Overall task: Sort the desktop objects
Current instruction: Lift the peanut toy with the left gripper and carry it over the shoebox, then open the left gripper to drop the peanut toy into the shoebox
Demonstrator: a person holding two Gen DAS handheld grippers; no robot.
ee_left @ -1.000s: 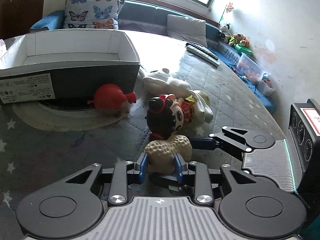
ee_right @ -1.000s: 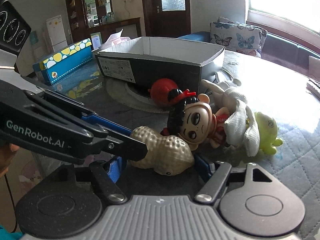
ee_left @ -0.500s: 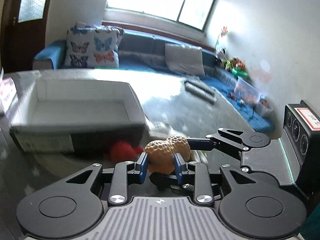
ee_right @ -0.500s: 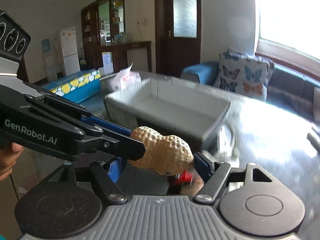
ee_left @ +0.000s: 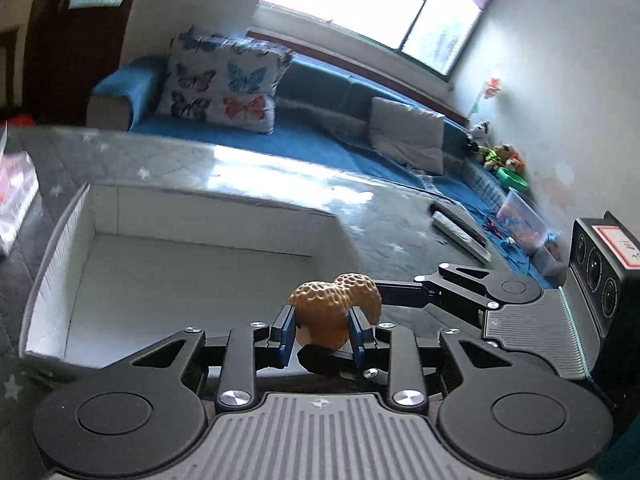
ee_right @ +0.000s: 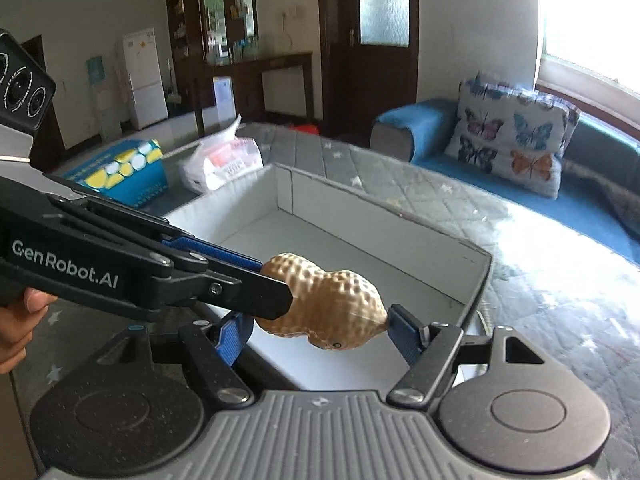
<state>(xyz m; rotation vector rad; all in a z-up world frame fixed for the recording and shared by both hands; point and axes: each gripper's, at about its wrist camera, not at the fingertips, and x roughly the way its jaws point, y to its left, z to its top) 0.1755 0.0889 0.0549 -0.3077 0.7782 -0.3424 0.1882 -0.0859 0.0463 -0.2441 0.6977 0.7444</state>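
Left tool: my left tool (ee_left: 322,334) is pinching the peanut toy (ee_left: 334,312) between its two blue pads; in the right wrist view it comes in from the left (ee_right: 276,286).
Peanut toy: I see it held in the air above the near part of the white box (ee_left: 192,276), not touching it; in the right wrist view it (ee_right: 328,304) hangs over the near wall of the box (ee_right: 380,232).
Right tool: my right tool (ee_right: 320,332) is spread, one blue finger on each side of the peanut toy. I cannot tell if the right finger touches the toy's end.
White box: open on top, inside is bare where I can see, standing on the grey quilted counter (ee_right: 540,280).
Hand: a hand (ee_right: 20,320) is at the left edge, behind the left tool.
Behind the box: a plastic bag (ee_right: 222,160) and a blue carton (ee_right: 124,174) on the counter.
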